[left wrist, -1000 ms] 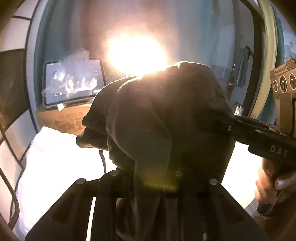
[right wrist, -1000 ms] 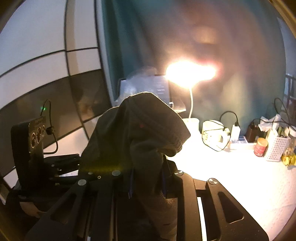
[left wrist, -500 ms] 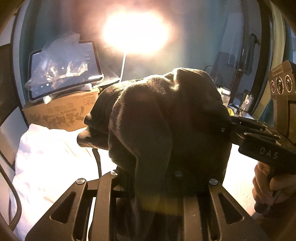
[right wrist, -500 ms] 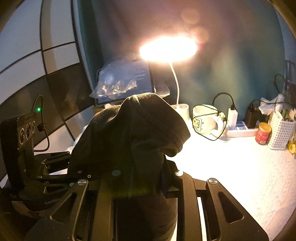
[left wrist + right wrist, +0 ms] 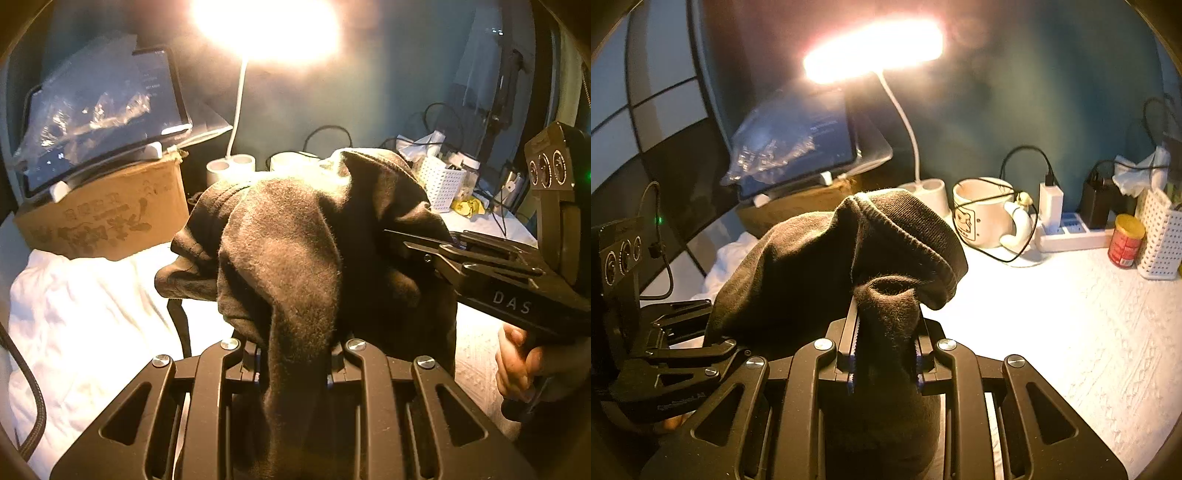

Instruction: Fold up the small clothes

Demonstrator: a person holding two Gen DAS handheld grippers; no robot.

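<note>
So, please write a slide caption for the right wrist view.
Both grippers hold one dark sock above a white desk, near a lit lamp.

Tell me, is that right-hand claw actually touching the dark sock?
Touching. The right wrist view shows the dark sock bunched between the right gripper fingers, pinched on both sides.

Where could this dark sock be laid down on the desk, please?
The white desk surface in front of the mug and power strip is bare. The back edge is crowded; left, white cloth borders the cardboard box.
</note>
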